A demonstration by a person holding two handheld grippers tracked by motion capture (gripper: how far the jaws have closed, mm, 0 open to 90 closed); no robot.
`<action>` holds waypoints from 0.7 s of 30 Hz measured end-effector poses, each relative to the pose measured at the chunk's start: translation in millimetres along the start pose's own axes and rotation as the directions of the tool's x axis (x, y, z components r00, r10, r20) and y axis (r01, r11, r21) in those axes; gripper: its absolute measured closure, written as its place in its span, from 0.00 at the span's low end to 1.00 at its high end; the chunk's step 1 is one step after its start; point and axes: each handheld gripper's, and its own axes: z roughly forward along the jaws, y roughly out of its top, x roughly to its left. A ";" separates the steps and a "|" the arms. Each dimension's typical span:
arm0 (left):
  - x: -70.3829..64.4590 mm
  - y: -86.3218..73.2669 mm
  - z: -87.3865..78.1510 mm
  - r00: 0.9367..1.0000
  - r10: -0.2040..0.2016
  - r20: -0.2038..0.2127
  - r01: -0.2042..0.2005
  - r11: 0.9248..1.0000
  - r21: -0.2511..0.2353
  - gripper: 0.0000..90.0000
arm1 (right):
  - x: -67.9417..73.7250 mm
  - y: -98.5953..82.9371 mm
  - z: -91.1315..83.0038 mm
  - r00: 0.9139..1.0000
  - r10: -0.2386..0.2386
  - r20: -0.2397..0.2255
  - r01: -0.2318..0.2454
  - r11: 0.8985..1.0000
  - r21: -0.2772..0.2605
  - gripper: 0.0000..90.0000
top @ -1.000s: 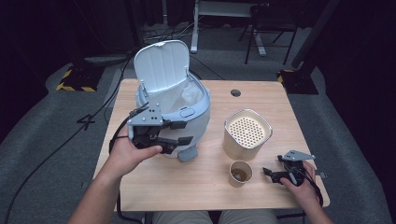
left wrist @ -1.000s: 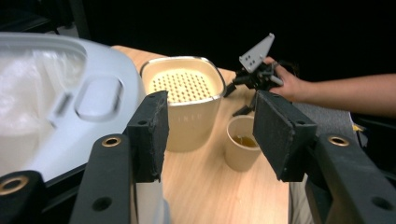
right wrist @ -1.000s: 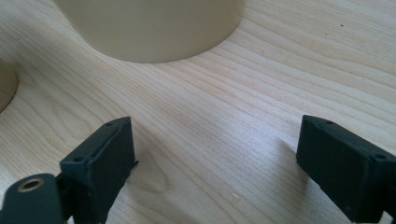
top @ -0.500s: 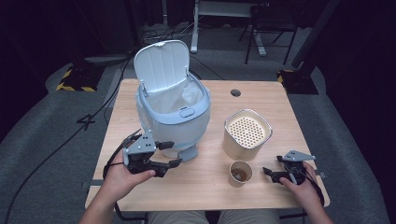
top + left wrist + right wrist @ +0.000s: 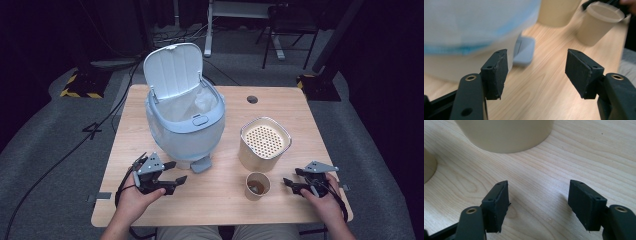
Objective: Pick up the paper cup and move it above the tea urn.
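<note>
A pale blue pedal bin [image 5: 186,122] with a white liner stands on the wooden table [image 5: 280,100], its lid up and its foot pedal [image 5: 200,164] facing me. The pedal [image 5: 524,50] lies just beyond my left gripper [image 5: 536,72]. My left gripper [image 5: 172,172] rests open near the table's front left, with nothing between its jaws. A small paper cup [image 5: 257,186] holding brown liquid stands at the front, left of my right gripper [image 5: 292,177]. That gripper [image 5: 539,205] is open and empty over bare wood, below the beige canister [image 5: 504,133].
A beige canister with a perforated lid [image 5: 264,143] stands right of the bin, behind the cup [image 5: 599,23]. A round cable hole [image 5: 252,99] sits at the table's back. Chairs and cables lie on the dark floor beyond.
My left gripper has pulled back from the front of the bin toward the table's front left edge. The right gripper has stayed where it was.
</note>
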 end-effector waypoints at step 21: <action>4.3 -32.7 44.9 0.993 0.074 -0.093 -0.047 0.963 0.265 0.28 | 14.9 4.8 -19.5 0.993 -0.079 -0.092 0.081 0.996 0.024 0.27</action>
